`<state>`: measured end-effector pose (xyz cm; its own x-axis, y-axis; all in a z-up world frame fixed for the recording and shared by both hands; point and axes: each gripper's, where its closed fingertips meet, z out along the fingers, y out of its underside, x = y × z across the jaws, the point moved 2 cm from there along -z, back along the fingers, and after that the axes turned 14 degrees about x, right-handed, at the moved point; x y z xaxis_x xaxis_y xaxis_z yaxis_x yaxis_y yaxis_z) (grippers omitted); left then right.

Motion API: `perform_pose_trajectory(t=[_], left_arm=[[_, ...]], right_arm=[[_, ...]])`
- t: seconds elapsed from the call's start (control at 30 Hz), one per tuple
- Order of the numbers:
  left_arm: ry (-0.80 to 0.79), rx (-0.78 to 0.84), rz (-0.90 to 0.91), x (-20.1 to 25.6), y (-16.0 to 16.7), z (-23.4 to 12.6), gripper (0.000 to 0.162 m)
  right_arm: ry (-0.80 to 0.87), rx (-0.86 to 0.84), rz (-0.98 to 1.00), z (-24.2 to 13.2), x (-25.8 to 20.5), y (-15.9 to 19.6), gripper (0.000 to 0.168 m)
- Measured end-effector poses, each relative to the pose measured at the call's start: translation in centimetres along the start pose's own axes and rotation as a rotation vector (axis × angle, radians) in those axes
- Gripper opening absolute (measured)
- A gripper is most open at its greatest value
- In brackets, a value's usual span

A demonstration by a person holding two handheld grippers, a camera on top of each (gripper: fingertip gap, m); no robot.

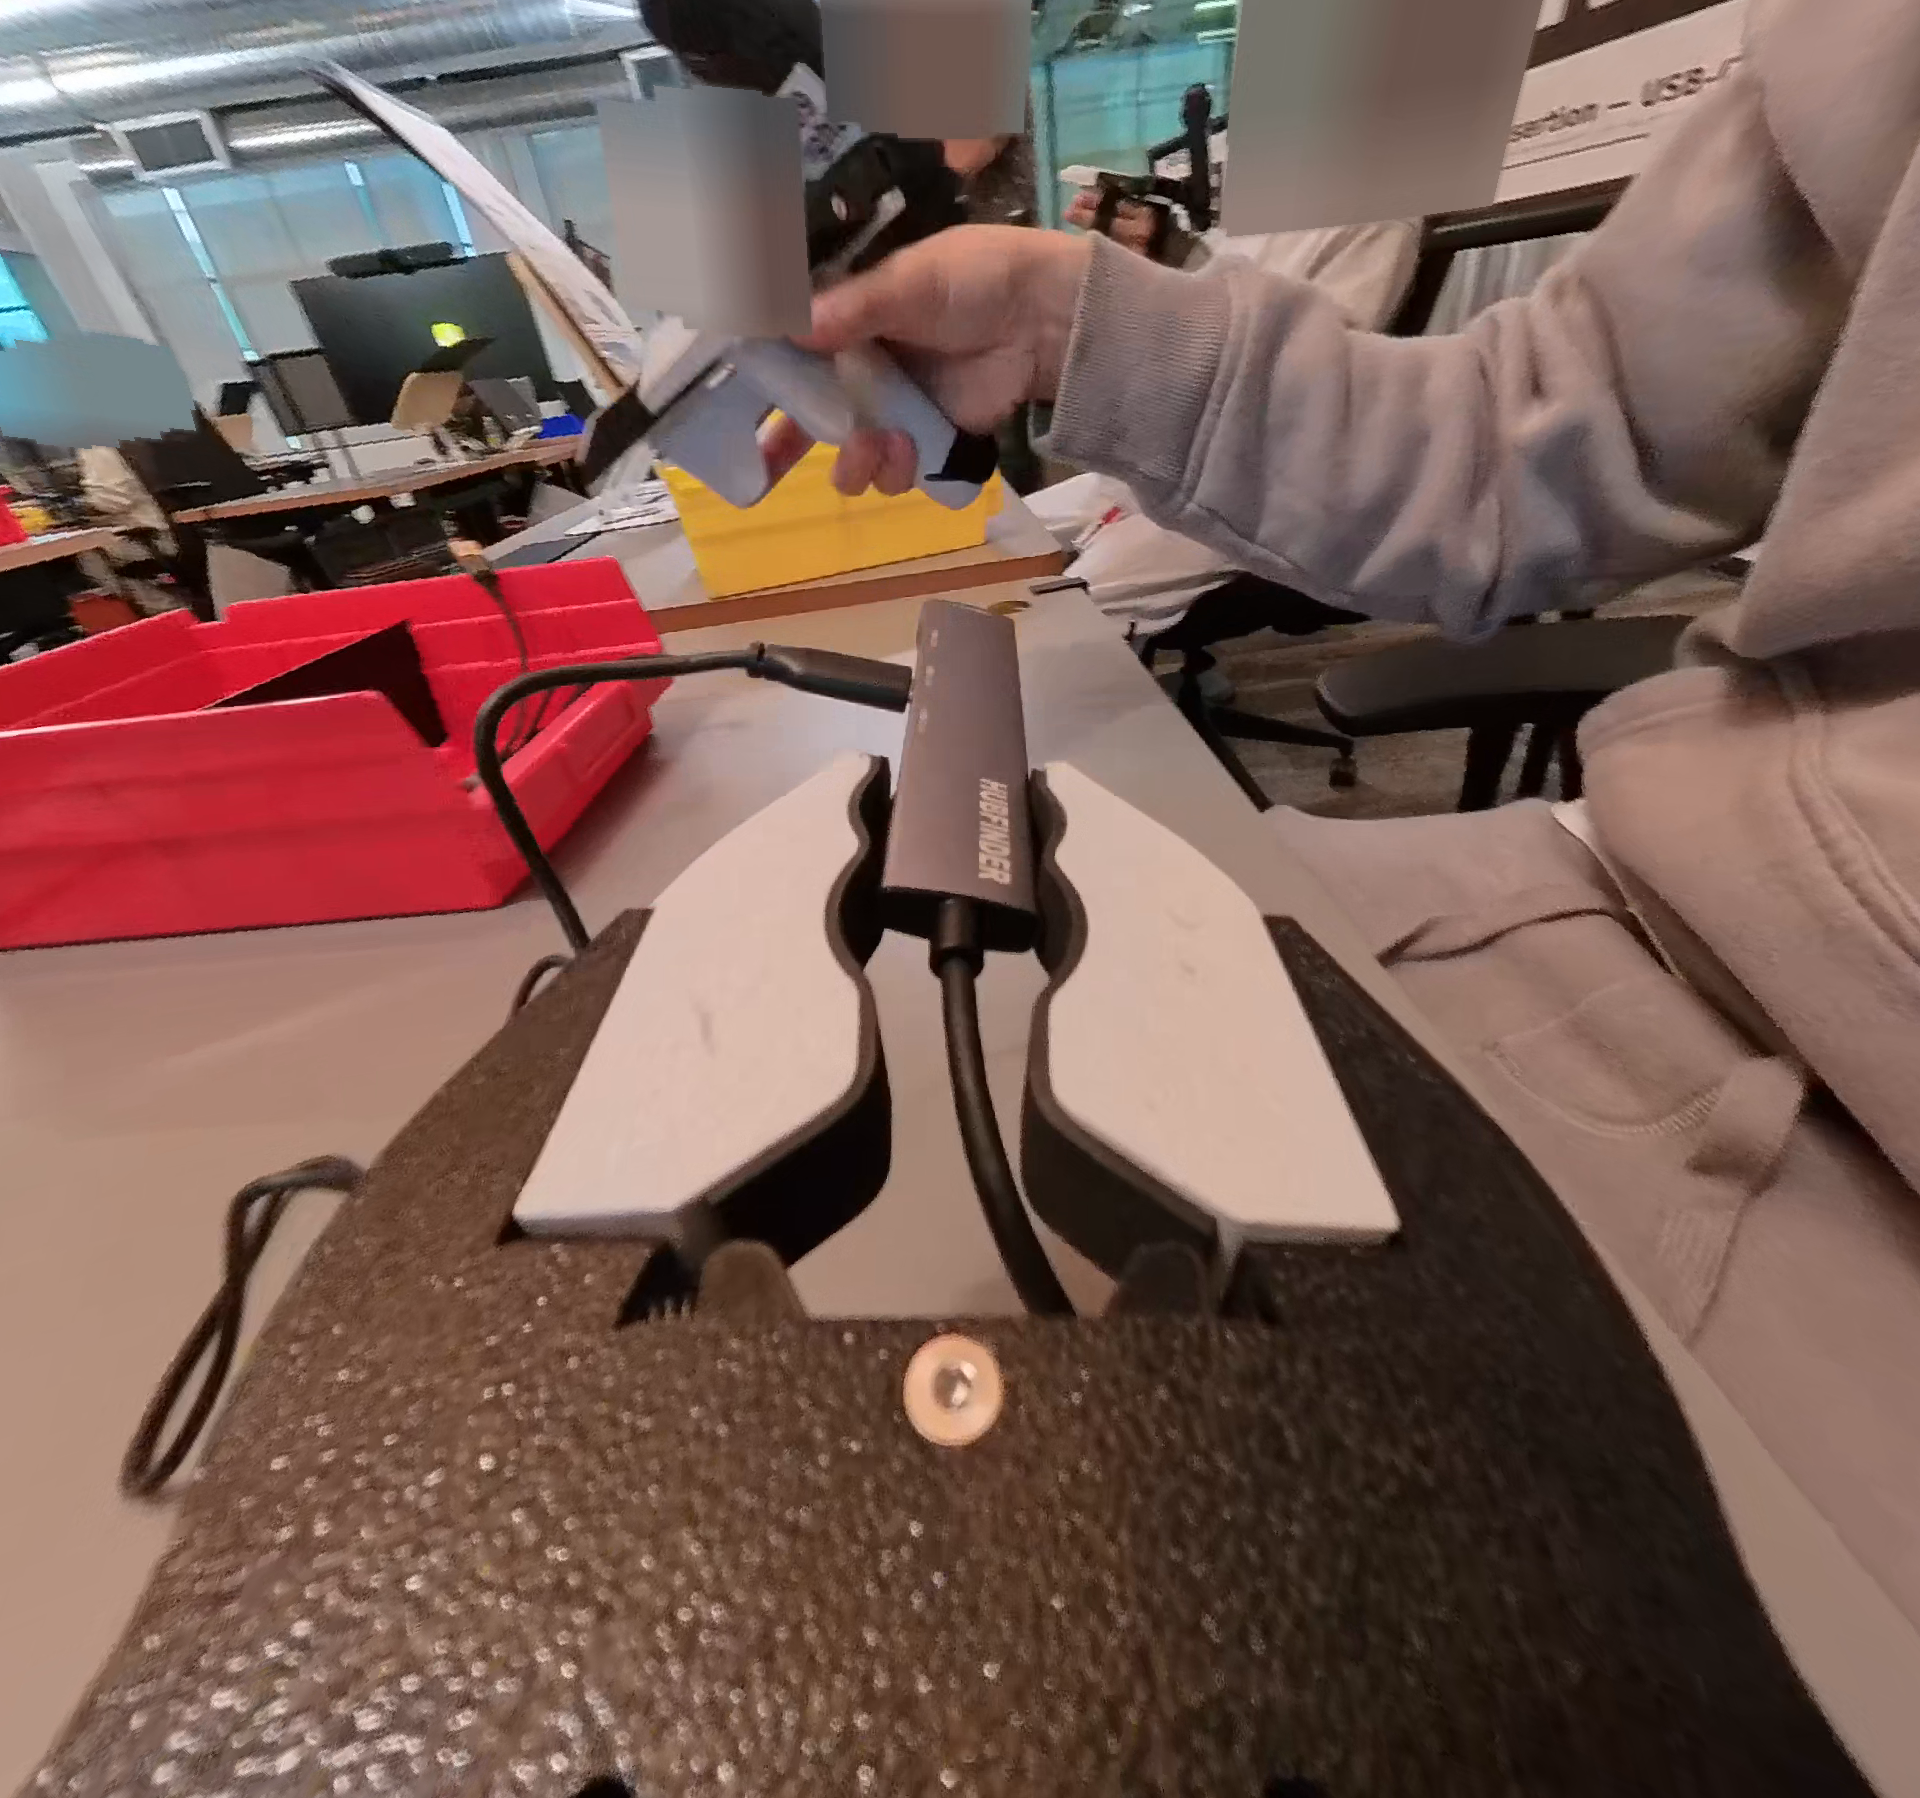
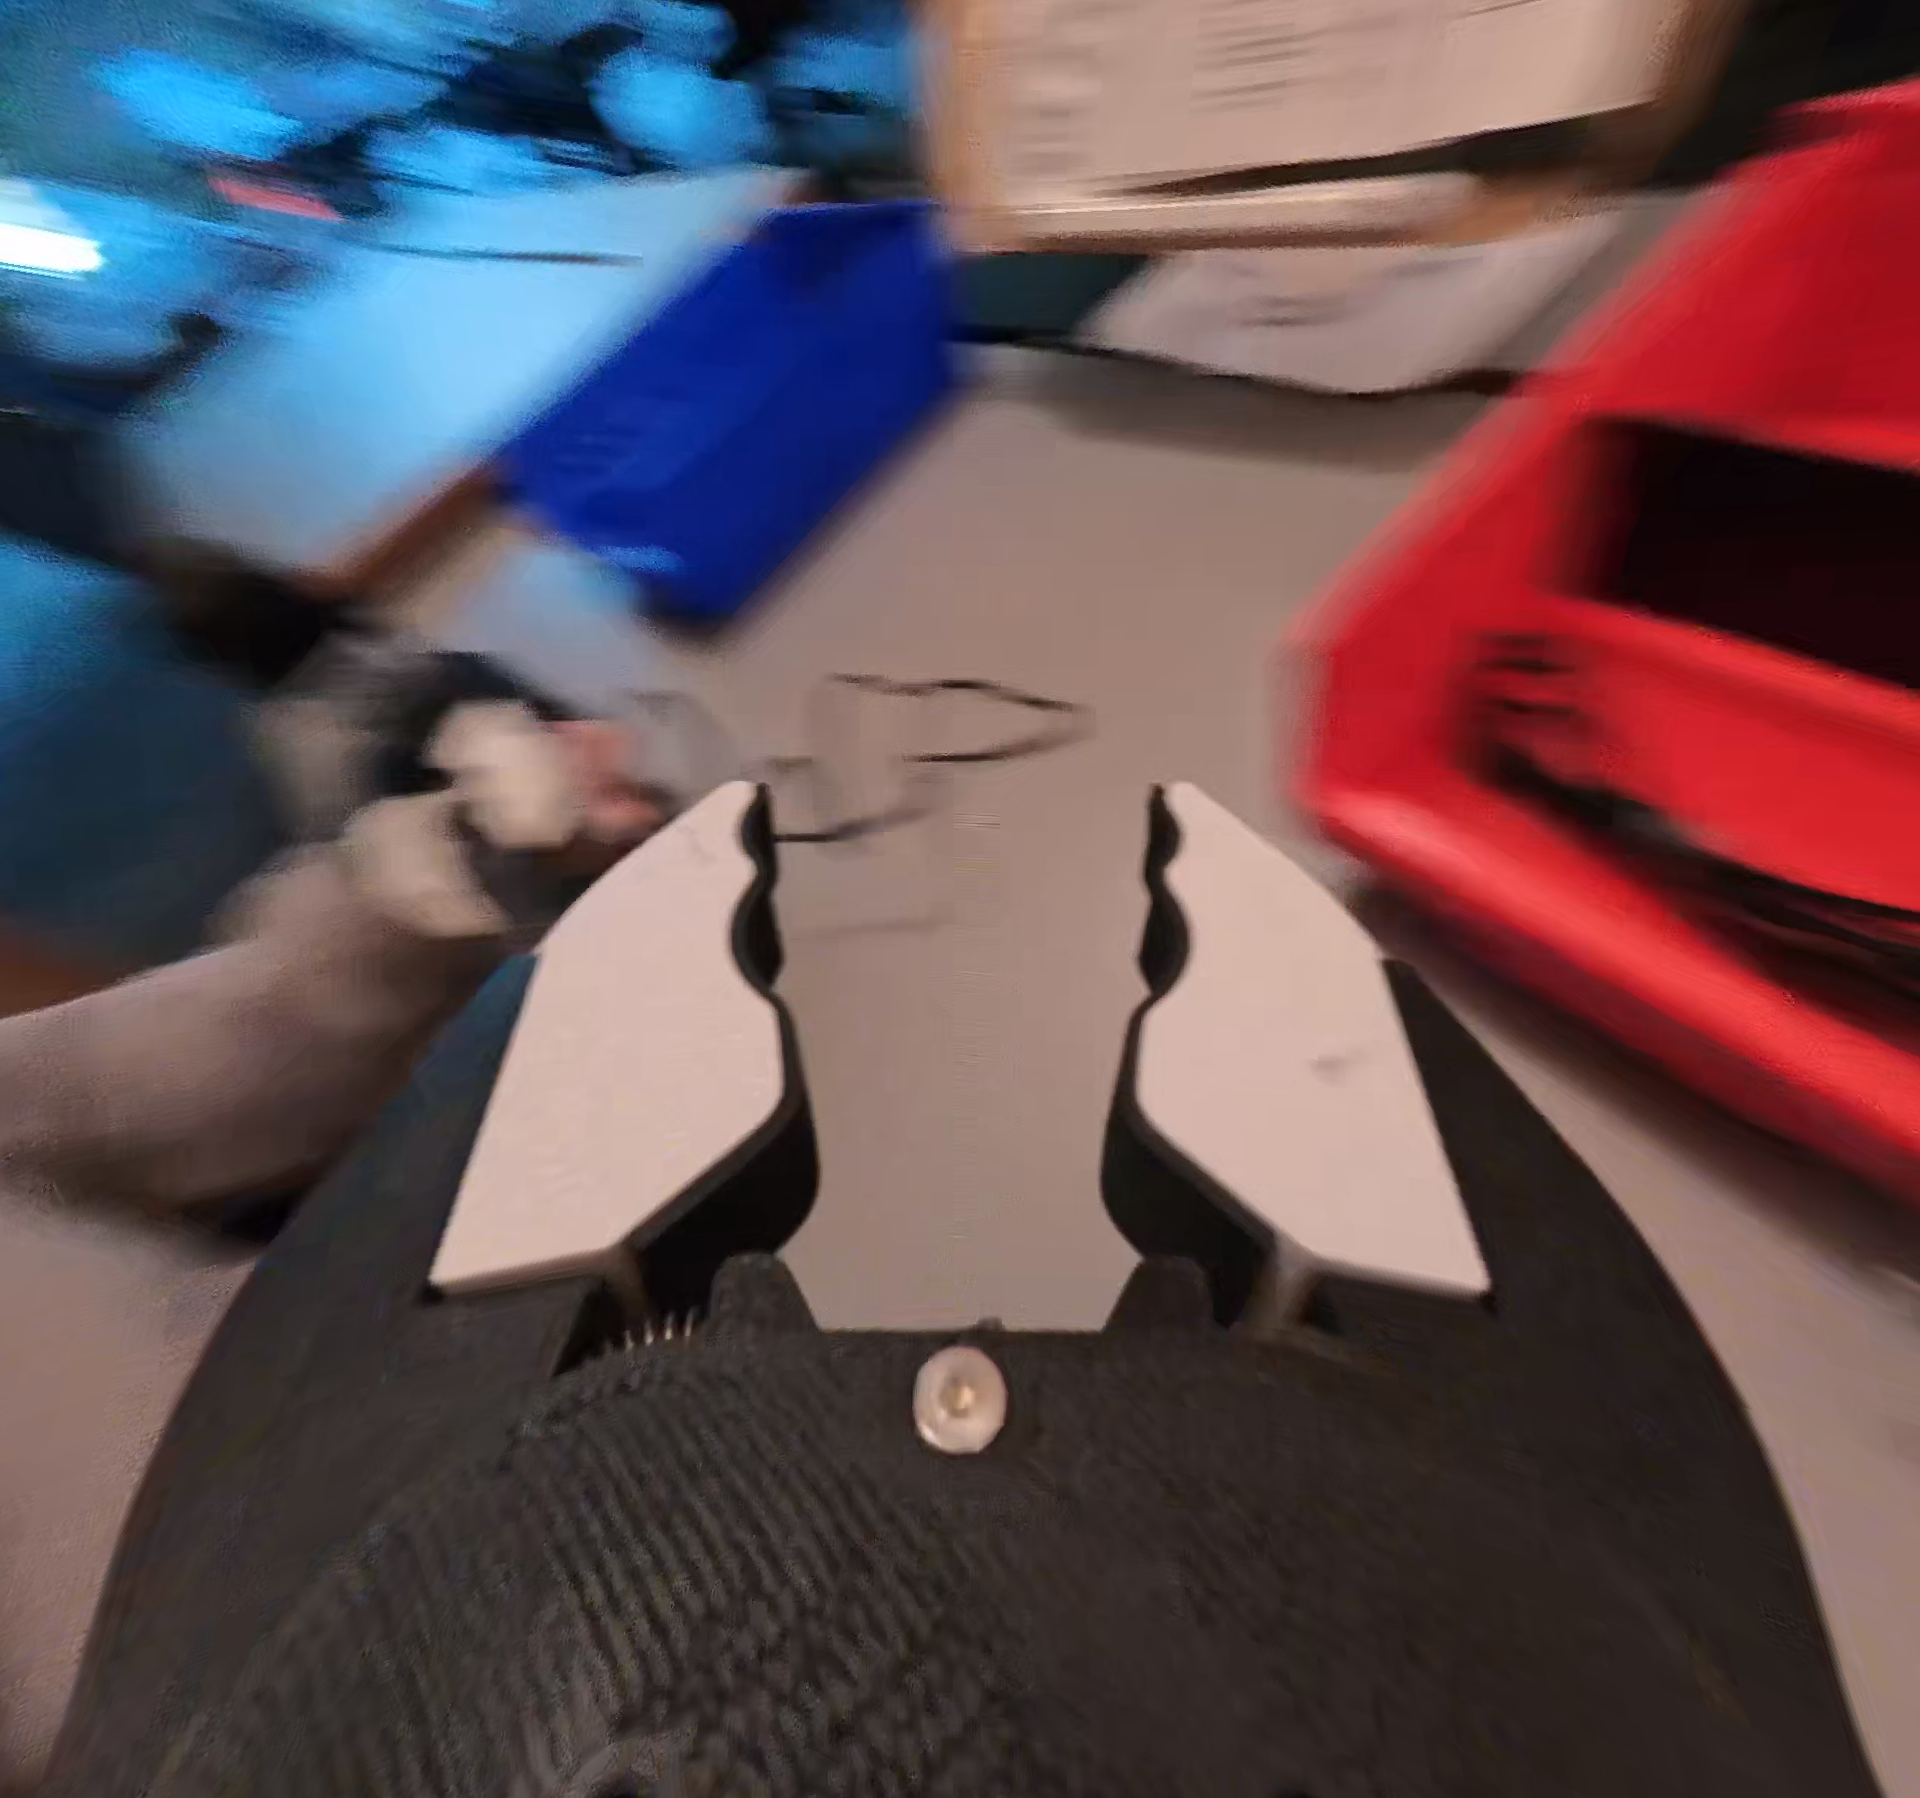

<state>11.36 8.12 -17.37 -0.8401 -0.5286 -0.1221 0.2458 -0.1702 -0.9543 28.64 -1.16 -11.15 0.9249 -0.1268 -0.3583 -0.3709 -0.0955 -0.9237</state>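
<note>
Fingers point(image 1: 748, 979) of the left gripper point(image 1: 956, 803), pale grey on top and black along their inner edges, are drawn in against a slim dark grey hub point(image 1: 961, 782) and pinch it near its rear end. Seen from the left wrist, the hub points toward twelve o'clock over the grey table point(image 1: 260, 1073). Its own black cable point(image 1: 982, 1104) leaves the near end and runs back between the fingers toward six o'clock. A second black cable point(image 1: 520, 782) is plugged into the hub's left side at about eleven o'clock, arches up, then drops to the table. At nine o'clock a red bin point(image 1: 260, 813) sits on the table, near the gripper but apart from it. At twelve o'clock, raised well above the table, a hand point(image 1: 945, 335) in a grey sleeve holds the right gripper point(image 1: 665, 408); behind it stands a yellow bin point(image 1: 821, 522).

From the right wrist everything beyond the tool is smeared by motion blur. The right gripper point(image 2: 961, 813) has its fingers point(image 2: 634, 1042) set wide apart with only bare table point(image 2: 1039, 553) between them; it grips nothing. At two to three o'clock lies the red bin point(image 2: 1621, 730), and at eleven o'clock a blue bin point(image 2: 727, 418). At nine o'clock a grey sleeve point(image 2: 208, 1052) reaches in, and at twelve o'clock just past the fingertips a thin dark loop, probably one of the cables point(image 2: 977, 720), lies on the table.
</note>
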Motion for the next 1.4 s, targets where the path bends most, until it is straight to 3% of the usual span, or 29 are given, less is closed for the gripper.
perform_pose_trajectory(t=[0.03,0.1,0.17,0.27,0.33,0.5,0.6,0.63,0.7,0.83,0.97,1.0,1.07,1.23,1.3,1.4], left_arm=[[0.022,-0.001,0.000,0.3,0.0,0.2,0.025],[0.061,0.000,0.003,0.9,-0.1,0.5,0.025],[0.091,0.003,0.009,1.4,-0.2,0.8,0.025],[0.127,-0.001,0.009,2.1,-0.4,0.8,0.025],[0.141,0.006,0.002,2.3,-0.6,0.7,0.025],[0.148,0.005,-0.002,2.4,-0.6,0.4,0.025],[0.092,-0.024,0.008,1.6,-0.8,0.1,0.025],[0.050,-0.027,0.026,1.0,-1.0,0.1,0.028],[-0.112,-0.006,0.129,-0.9,-2.3,-0.4,0.050],[-0.462,-0.028,0.377,-4.6,-5.9,-2.6,0.066],[-0.821,-0.131,0.427,-7.1,-8.4,-4.3,0.063],[-0.878,-0.117,0.368,-7.2,-8.6,-4.1,0.061],[-0.844,-0.035,0.124,-6.6,-7.8,-2.2,0.043],[-0.530,0.201,-0.582,-4.5,-3.9,2.4,0.037],[-0.453,0.266,-0.728,-4.3,-3.3,2.9,0.037],[-0.366,0.359,-0.801,-4.0,-3.8,2.9,0.016]], right_arm=[[-0.208,-0.019,0.121,0.8,-3.6,0.9,0.055],[-0.487,-0.144,0.326,1.7,-8.5,3.5,0.038],[-0.576,-0.241,0.413,2.8,-10.6,6.1,0.045],[-0.630,-0.304,0.473,3.9,-12.2,8.3,0.042],[-0.685,-0.306,0.486,3.9,-13.1,8.6,0.009],[-0.712,-0.273,0.478,4.2,-13.4,8.9,0.007],[-0.683,-0.160,0.530,4.7,-13.0,8.6,0.007],[-0.675,-0.101,0.535,4.9,-12.7,8.3,0.007],[-0.623,0.032,0.564,5.0,-12.1,7.3,0.007],[-0.494,0.321,0.646,4.7,-11.0,4.9,0.007],[-0.338,0.689,0.801,3.8,-8.0,2.3,0.007],[-0.308,0.767,0.825,3.5,-7.3,1.9,0.007],[-0.288,0.865,0.872,3.3,-6.8,1.6,0.007],[-0.319,0.878,0.821,4.2,-9.2,2.0,0.007],[-0.320,0.847,0.810,4.6,-10.0,2.6,0.007],[-0.293,0.790,0.734,5.3,-10.6,3.6,0.007]])
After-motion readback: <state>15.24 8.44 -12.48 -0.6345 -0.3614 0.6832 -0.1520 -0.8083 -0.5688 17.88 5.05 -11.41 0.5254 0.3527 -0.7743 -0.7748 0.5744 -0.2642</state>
